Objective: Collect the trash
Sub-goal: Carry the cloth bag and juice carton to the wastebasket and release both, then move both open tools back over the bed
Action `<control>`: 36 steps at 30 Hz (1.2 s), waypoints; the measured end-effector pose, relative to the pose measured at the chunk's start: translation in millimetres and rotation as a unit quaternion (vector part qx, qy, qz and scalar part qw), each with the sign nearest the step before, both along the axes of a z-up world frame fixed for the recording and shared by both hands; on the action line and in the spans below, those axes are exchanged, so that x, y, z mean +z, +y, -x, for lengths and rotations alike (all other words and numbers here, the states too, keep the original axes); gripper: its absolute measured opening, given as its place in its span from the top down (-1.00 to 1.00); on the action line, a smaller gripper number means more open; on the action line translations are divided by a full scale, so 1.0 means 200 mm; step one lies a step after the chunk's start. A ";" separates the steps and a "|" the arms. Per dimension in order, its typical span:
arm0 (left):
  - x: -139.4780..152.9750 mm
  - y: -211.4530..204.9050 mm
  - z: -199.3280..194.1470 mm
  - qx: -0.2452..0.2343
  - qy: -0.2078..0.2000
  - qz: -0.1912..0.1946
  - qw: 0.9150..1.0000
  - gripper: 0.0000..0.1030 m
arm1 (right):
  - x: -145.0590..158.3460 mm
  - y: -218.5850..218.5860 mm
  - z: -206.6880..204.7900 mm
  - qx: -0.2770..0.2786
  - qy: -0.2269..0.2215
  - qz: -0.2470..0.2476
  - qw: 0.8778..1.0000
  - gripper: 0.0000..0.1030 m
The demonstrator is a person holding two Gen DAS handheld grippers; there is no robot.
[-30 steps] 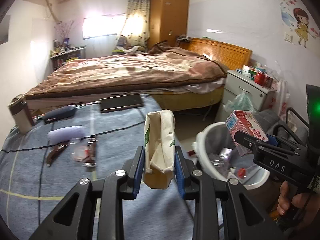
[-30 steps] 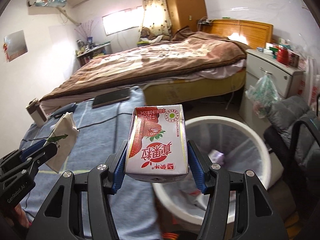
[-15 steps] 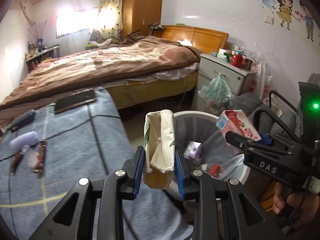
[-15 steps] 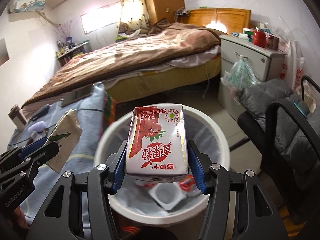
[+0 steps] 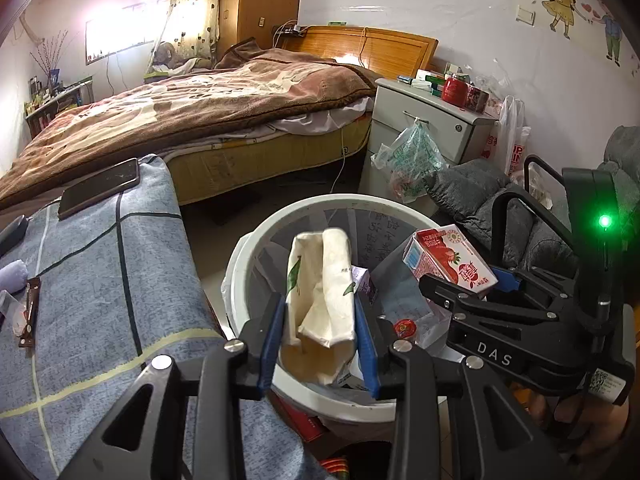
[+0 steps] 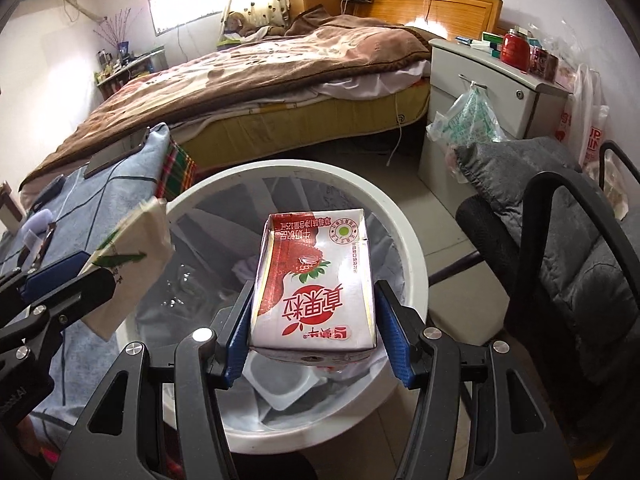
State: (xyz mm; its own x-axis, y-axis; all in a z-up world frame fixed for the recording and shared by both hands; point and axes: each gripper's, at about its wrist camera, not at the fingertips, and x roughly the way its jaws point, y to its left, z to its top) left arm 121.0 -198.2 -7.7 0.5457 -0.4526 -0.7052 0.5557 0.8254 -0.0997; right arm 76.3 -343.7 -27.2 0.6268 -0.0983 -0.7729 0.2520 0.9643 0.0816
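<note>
A white bin (image 5: 240, 264) (image 6: 412, 248) lined with a clear bag holds several bits of rubbish. My left gripper (image 5: 319, 308) (image 6: 60, 284) hangs over its near left rim. Its jaws are opening, and a crumpled cream carton (image 5: 320, 288) (image 6: 132, 248) with green leaf print still stands between the blue pads. My right gripper (image 6: 314, 296) (image 5: 460, 280) is over the bin's middle, shut on a red and white strawberry milk carton (image 6: 316, 280) (image 5: 448, 256), which lies flat with its print facing up.
Left of the bin is a table under a blue checked cloth (image 5: 100, 280) with a phone (image 5: 100, 186) and wrappers (image 5: 28, 320). A grey padded chair (image 6: 560, 240) stands right of the bin. A bed (image 5: 200, 112) and a nightstand (image 5: 432, 120) with a hanging plastic bag (image 5: 412, 156) lie beyond.
Both grippers have swung from above the table to over the bin and dropped lower, each with its carton. The left jaws have spread a little.
</note>
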 end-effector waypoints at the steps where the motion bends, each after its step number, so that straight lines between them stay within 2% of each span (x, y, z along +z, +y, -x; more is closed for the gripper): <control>1: 0.00 0.00 0.00 0.000 0.003 0.001 1.000 0.23 | 0.00 0.00 0.00 0.000 0.000 0.000 1.000 -0.14; 2: -0.01 0.00 -0.01 0.000 0.005 0.001 1.000 0.13 | 0.00 0.00 0.01 -0.001 -0.001 0.001 1.000 -0.14; 8: 0.02 0.00 0.01 -0.002 -0.007 0.002 1.000 -0.06 | 0.02 -0.04 0.04 -0.012 -0.009 -0.005 1.000 -0.19; 18: 0.06 0.08 0.04 0.014 -0.014 0.013 1.000 -0.13 | 0.07 -0.01 0.07 -0.016 -0.031 -0.009 0.999 -0.19; 36: 0.15 0.40 0.09 0.071 -0.049 0.026 0.996 -0.17 | 0.14 0.18 0.08 0.001 -0.063 -0.011 0.998 -0.19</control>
State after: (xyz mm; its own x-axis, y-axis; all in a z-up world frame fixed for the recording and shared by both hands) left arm 102.6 -118.3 23.1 0.6719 -0.4007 -0.6229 0.4427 0.8915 -0.0961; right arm 60.4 -308.6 1.6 0.7191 -0.0808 -0.6902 0.2370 0.9622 0.1343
